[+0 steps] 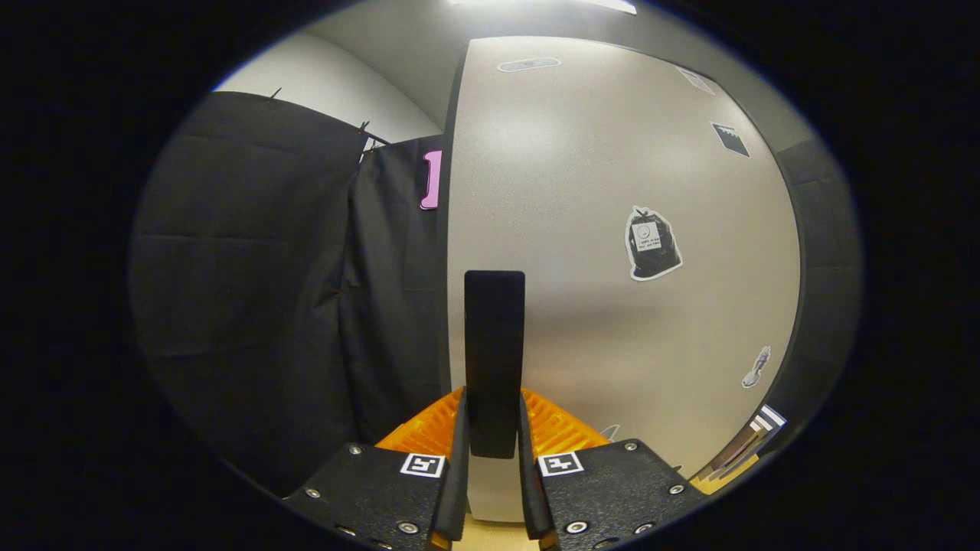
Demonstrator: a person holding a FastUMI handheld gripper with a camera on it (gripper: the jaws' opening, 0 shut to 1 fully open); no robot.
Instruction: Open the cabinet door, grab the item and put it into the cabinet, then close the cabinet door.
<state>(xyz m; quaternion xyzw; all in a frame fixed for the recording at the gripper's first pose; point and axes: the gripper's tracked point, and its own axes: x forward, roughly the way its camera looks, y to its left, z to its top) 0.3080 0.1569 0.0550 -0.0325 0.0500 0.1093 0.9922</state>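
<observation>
So we've got the gripper (494, 428) nearly closed, both fingers pinching the black door handle (494, 360) that stands upright near the cabinet door's (612, 176) left edge, probably for swinging it; the item's nowhere near that handle.

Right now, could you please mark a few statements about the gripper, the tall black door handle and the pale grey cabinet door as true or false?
1. The gripper has its fingers either side of the tall black door handle. True.
2. The pale grey cabinet door carries a sticker of a black rubbish bag. True.
3. The handle lies horizontally. False: it stands upright.
4. The gripper holds a cup. False: the handle is what sits between its fingers.
5. Black cloth hangs beside the door's edge. True.
</observation>
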